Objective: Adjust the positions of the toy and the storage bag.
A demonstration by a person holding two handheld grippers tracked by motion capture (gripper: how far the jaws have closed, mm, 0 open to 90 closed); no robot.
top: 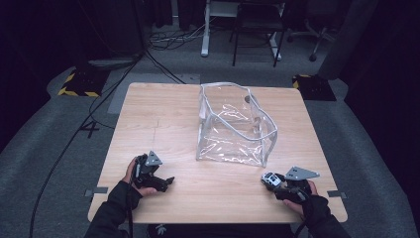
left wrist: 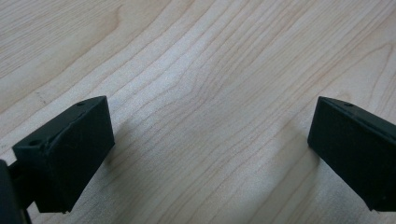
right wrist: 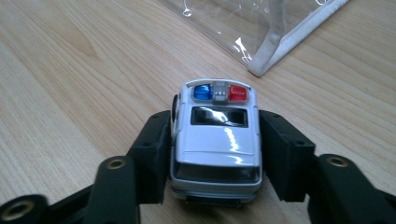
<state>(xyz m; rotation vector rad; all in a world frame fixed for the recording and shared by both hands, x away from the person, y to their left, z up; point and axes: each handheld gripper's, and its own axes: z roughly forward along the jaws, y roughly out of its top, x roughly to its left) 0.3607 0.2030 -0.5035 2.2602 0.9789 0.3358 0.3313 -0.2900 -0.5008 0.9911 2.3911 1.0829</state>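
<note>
A small white toy police car (right wrist: 215, 142) with a blue and red light bar sits between the jaws of my right gripper (right wrist: 215, 126), whose pads (right wrist: 154, 144) press on both of its sides. In the high view this right gripper (top: 273, 181) and the car (top: 269, 177) are near the table's front right, just in front of a clear plastic bag (top: 233, 124) standing open at the table's middle. My left gripper (top: 167, 182) rests at the front left, jaws pointing right. Its jaws stand wide apart over bare wood in the left gripper view (left wrist: 210, 135).
The wooden table (top: 158, 114) has bare room on its left half and along its front. The bag's white-trimmed corner (right wrist: 268, 56) lies close ahead of the car. Beyond the table are a grey floor, cables and chair legs.
</note>
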